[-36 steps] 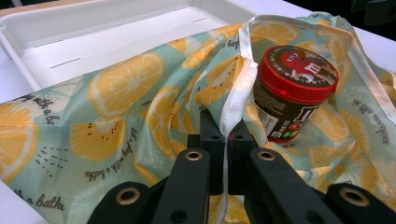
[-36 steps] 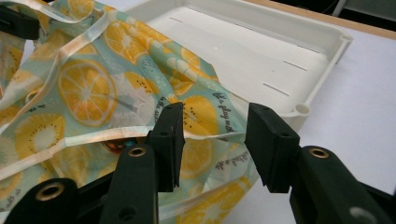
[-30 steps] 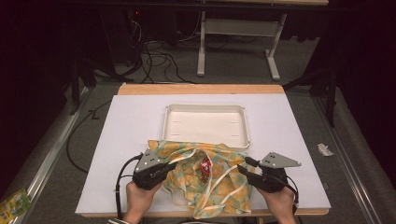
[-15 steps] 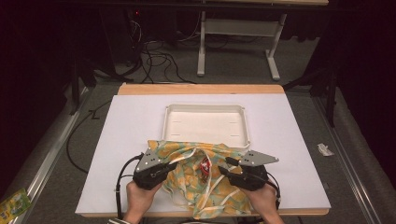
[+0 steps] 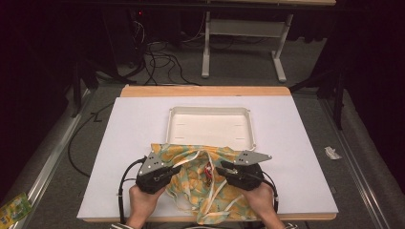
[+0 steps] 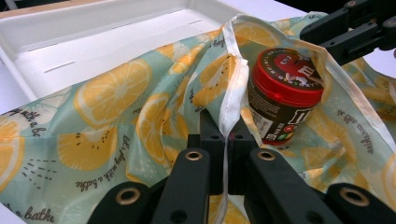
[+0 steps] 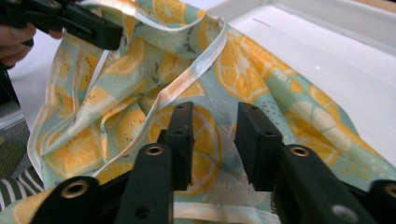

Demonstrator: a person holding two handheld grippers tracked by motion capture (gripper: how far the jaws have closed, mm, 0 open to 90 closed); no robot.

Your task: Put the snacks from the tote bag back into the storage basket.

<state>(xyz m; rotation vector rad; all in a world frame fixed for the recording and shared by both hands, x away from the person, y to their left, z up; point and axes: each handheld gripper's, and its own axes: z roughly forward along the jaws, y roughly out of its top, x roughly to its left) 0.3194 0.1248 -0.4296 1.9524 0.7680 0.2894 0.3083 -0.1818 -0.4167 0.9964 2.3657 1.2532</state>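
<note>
White table on grey floor | left tool clamps bag hem | right tool closing, gap remains

This looks like a lab or test room. Beyond the tongs, a white-topped table stands on grey carpet. Loose cables trail past a metal desk frame in darkness.

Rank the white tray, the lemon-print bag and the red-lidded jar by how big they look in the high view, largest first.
1. lemon-print bag, about level with the tray; it lies nearer the camera and crumpled, so the top two places are unsure.
2. white tray.
3. red-lidded jar, clearly smallest, mostly hidden inside the bag.
</note>
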